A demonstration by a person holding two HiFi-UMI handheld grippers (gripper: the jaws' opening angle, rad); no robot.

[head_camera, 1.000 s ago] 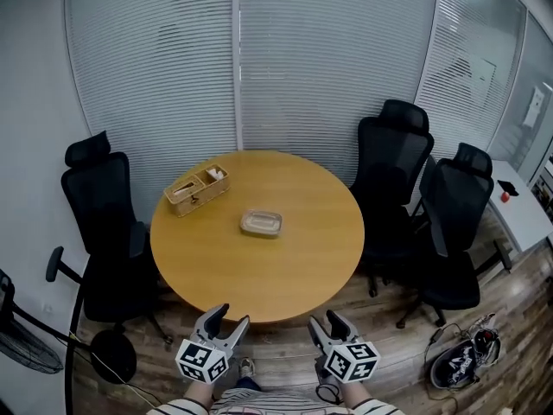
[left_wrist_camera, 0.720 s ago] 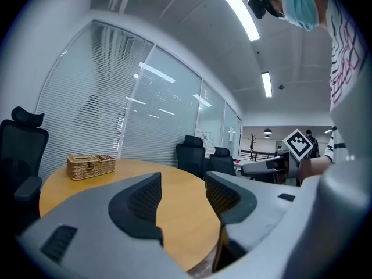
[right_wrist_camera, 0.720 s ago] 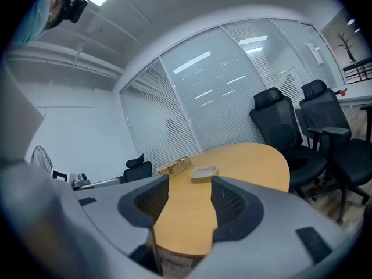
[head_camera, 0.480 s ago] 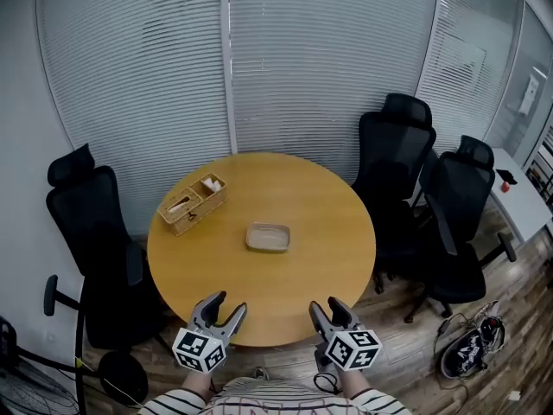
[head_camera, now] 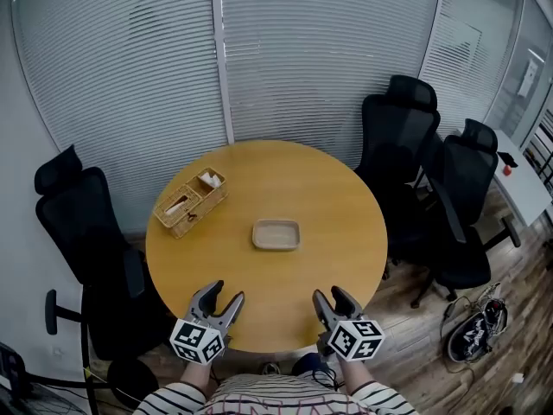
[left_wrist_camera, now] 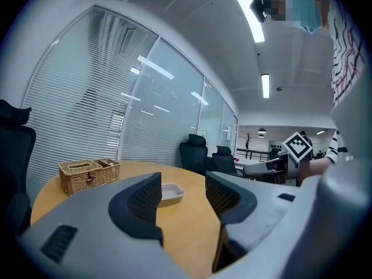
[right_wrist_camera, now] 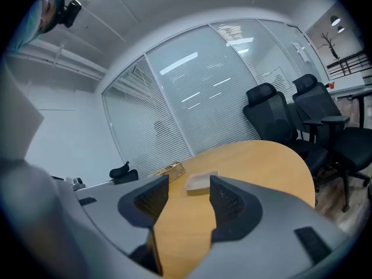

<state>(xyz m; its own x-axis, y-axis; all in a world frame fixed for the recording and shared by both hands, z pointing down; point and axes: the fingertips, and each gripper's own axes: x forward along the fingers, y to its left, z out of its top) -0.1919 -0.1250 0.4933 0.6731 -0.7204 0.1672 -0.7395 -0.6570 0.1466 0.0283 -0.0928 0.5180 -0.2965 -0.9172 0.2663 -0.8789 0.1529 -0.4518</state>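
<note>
Jaws spread and empty, left gripper (head_camera: 225, 294) and right gripper (head_camera: 331, 295) hover at the table's (head_camera: 285, 180) near edge, apparently an approach step; the central tray (head_camera: 276, 234) calls for a forward reach.

Grey, black and stripes
My left gripper (head_camera: 226, 292) and right gripper (head_camera: 330, 294) carry black-and-white marker cubes (head_camera: 197, 341) and black ribbed pads (left_wrist_camera: 145, 199); my sleeves (head_camera: 173, 400) are striped.

What fills the two-compartment woven wicker basket (head_camera: 191, 201) is too small to tell. In the left gripper view a jaw hides part of the shallow beige tray (left_wrist_camera: 171, 192).
</note>
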